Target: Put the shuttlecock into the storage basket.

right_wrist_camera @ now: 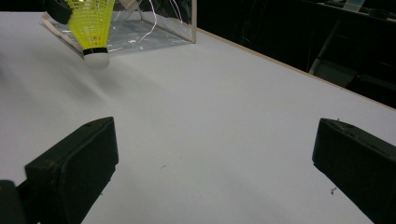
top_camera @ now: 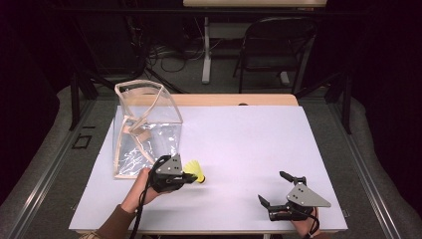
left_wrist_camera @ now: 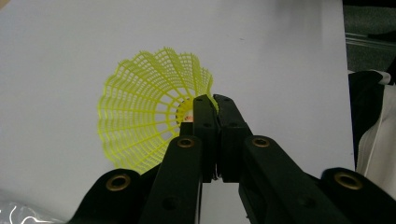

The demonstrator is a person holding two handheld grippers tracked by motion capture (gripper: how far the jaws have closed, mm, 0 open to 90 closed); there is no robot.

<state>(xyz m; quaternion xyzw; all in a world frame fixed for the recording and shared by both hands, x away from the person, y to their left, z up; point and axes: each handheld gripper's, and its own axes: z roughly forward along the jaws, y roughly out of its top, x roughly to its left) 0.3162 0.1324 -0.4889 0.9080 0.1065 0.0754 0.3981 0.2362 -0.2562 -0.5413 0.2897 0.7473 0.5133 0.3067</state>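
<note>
While clamping the left gripper point(left_wrist_camera: 208, 100) on the yellow shuttlecock point(left_wrist_camera: 144, 109) skirt's rim, right gripper point(top_camera: 278, 191) gaping empty, carrying gently toward the clear bag point(top_camera: 144, 124).

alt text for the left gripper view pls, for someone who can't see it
The left gripper has its two black jaws shut on the rim of a yellow mesh shuttlecock, seen from the open skirt end. Behind it is the plain white table.

A yellow shuttlecock point(right_wrist_camera: 92, 25) is seen lifted off the white counter point(right_wrist_camera: 224, 121), beyond the right hand-held gripper point(right_wrist_camera: 212, 161), whose jaws are spread wide.
</note>
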